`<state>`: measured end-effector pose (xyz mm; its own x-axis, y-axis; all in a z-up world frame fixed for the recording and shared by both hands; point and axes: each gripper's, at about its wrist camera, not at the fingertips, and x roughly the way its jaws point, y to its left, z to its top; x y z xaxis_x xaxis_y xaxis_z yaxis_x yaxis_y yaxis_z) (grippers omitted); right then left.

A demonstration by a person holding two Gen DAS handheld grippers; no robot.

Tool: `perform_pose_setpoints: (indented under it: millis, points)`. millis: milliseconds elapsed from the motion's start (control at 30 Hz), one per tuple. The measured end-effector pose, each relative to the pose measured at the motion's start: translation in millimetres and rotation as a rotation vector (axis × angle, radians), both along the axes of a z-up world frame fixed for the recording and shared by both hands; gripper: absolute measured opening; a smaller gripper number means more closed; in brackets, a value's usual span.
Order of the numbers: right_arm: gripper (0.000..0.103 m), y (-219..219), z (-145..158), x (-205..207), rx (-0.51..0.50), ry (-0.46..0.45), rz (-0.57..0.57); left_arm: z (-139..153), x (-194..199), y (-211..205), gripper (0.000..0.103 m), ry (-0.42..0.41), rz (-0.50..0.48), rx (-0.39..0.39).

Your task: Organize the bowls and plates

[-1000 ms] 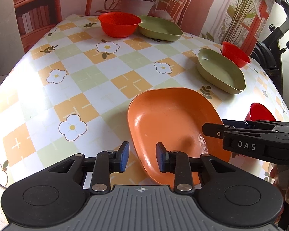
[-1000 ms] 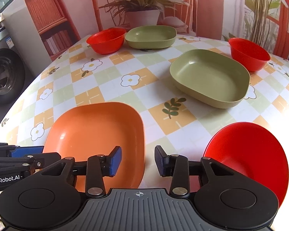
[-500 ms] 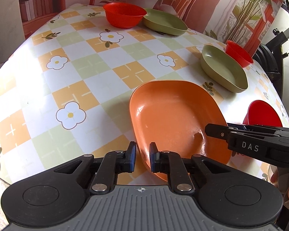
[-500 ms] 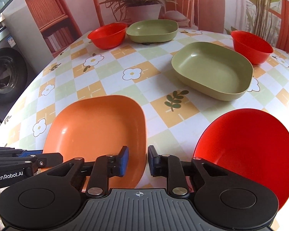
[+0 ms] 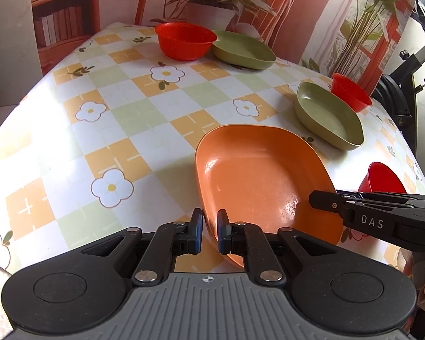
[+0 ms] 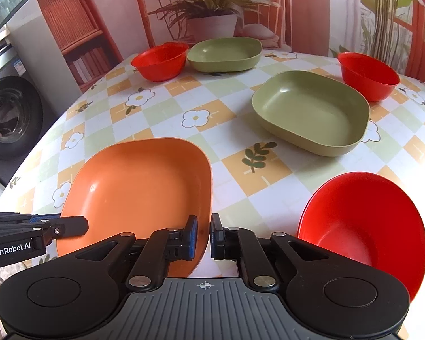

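Note:
An orange plate [image 5: 257,178] [image 6: 144,189] lies nearest to me on the flowered tablecloth. My left gripper [image 5: 209,233] is shut on its near-left rim, and my right gripper [image 6: 204,236] is shut on its near-right rim. Each gripper shows from the side in the other's view. One green plate [image 6: 311,113] [image 5: 328,119] sits mid-right and another green plate [image 6: 226,53] [image 5: 243,49] at the far edge. One red bowl [image 6: 362,226] [image 5: 382,177] stands near right. A second red bowl [image 6: 368,75] stands far right. A third red bowl [image 6: 160,61] [image 5: 184,41] stands beside the far green plate.
The table [image 5: 121,119] curves away at its left edge. A potted plant [image 6: 212,25] and a red chair stand behind it, a bookshelf [image 6: 85,62] and a washing machine [image 6: 11,116] to the left. Black equipment [image 5: 402,93] stands off the right side.
Both grippers went from open to shut, each closing its fingers on the orange plate's near rim. The views shifted slightly; the other dishes stayed put.

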<state>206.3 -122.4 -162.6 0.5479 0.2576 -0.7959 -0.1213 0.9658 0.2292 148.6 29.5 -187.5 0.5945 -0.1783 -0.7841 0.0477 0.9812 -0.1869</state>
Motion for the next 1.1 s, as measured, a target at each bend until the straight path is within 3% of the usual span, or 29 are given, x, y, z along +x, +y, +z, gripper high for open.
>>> perform_pose_setpoints:
  millis: [233,500,733,900,1100]
  points:
    - [0.008,-19,41,10,0.062,-0.092,-0.022,48,21,-3,0.011,-0.130,-0.037,-0.001]
    - [0.008,-49,131,31,0.059,-0.302,-0.048,147,43,-30,0.011,-0.375,-0.108,0.008]
    - [0.008,-69,198,45,0.064,-0.460,-0.077,205,51,-52,0.011,-0.506,-0.131,0.025]
    - [0.009,-73,212,52,0.058,-0.518,-0.104,223,63,-64,0.011,-0.550,-0.151,0.055]
    - [0.011,-80,182,51,0.077,-0.466,-0.156,207,84,-70,0.011,-0.503,-0.202,0.056]
